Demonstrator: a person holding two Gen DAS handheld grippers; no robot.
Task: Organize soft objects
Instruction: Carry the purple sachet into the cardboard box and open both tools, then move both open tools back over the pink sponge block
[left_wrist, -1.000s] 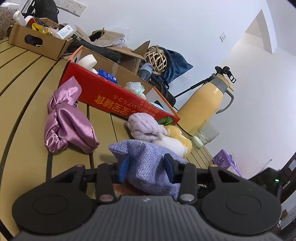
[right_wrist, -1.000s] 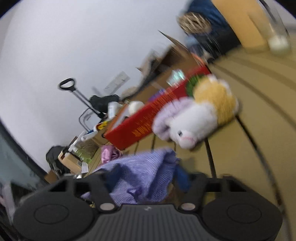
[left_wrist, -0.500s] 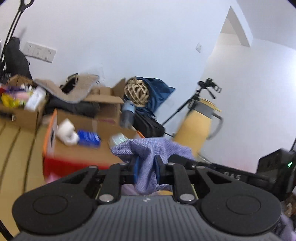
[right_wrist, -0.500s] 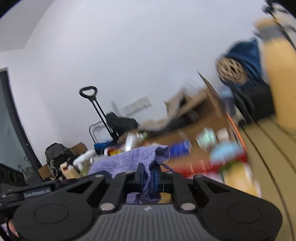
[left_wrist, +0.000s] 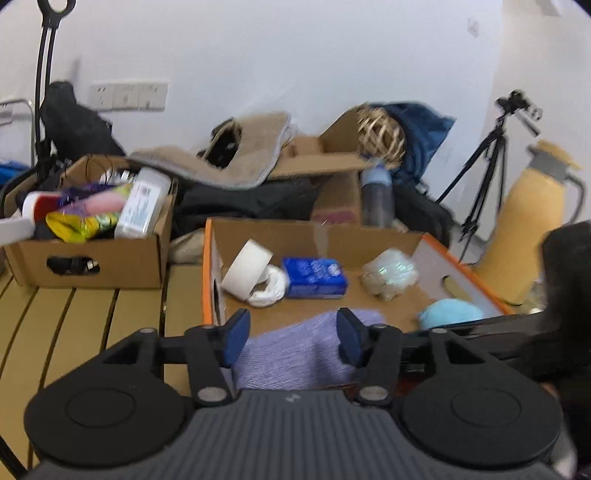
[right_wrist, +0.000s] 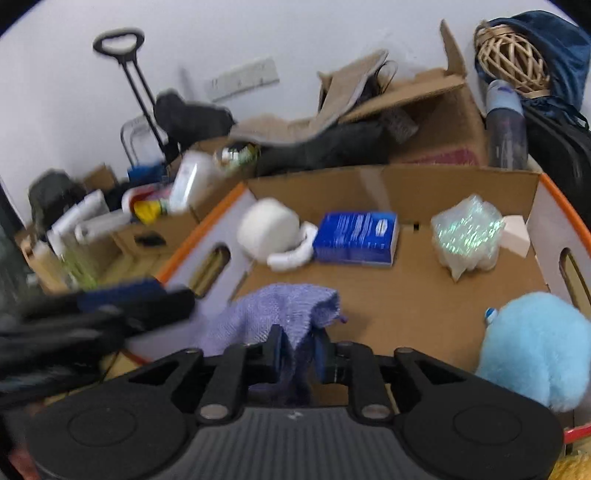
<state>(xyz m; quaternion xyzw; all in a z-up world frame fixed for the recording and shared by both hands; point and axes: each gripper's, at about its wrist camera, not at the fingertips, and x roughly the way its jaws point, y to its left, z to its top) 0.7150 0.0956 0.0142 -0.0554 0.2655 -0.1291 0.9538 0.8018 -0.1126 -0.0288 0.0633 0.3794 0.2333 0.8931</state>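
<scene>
Right wrist view: my right gripper (right_wrist: 298, 349) is closed narrow on the lilac knitted fabric pouch (right_wrist: 280, 314); a fold of it is pinched between the blue pads. The pouch hangs over the near-left part of the orange-rimmed shallow cardboard box (right_wrist: 391, 184), above the box floor; I cannot tell if it touches the floor.

Inside the box, towards the far wall: a white tape roll (right_wrist: 267, 227) at far left, leaning on a white ring-shaped thing, then a blue rectangular packet (right_wrist: 356, 238) just beside it, then an iridescent crinkled plastic bag (right_wrist: 467, 232) near the far-right corner. A light blue fluffy plush (right_wrist: 535, 350) sits at the near-right corner, against the right wall.

In the left wrist view my left gripper (left_wrist: 291, 341) is wide open, blue pads well apart, w/ the pouch (left_wrist: 295, 350) low between them; the pads do not touch it, as far as I see. This view is a bit blurred.

Left of the box stands a brown cardboard box full of bottles and packets (left_wrist: 88, 254) on the yellow slatted tabletop (left_wrist: 74, 321). A yellow thermos jug (left_wrist: 532, 229) stands beyond the box's right side.
</scene>
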